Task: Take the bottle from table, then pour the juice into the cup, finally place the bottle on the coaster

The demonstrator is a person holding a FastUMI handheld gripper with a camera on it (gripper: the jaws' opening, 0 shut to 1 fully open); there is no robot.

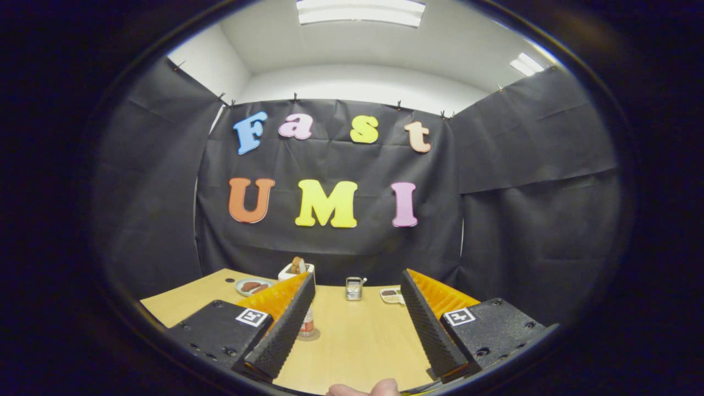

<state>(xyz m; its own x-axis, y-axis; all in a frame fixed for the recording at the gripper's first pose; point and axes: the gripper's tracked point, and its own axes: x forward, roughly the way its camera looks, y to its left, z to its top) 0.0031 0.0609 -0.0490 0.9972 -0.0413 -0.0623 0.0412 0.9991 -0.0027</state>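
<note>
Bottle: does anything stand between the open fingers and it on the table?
Nothing visible does. The gripper is open, with bare table between its fingers. The bottle stands on a coaster, partly hidden behind the left finger, not centred in the gap.

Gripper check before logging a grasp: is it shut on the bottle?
No: the gripper is open, fingers spread wide over the table, with the bottle standing beside the left finger, ungrasped.

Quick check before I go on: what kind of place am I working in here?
Likely a staged recording booth: black cloth walls clipped up around a small wooden table, with ceiling light panels above. The hand-held gripper is open over the table.
</note>
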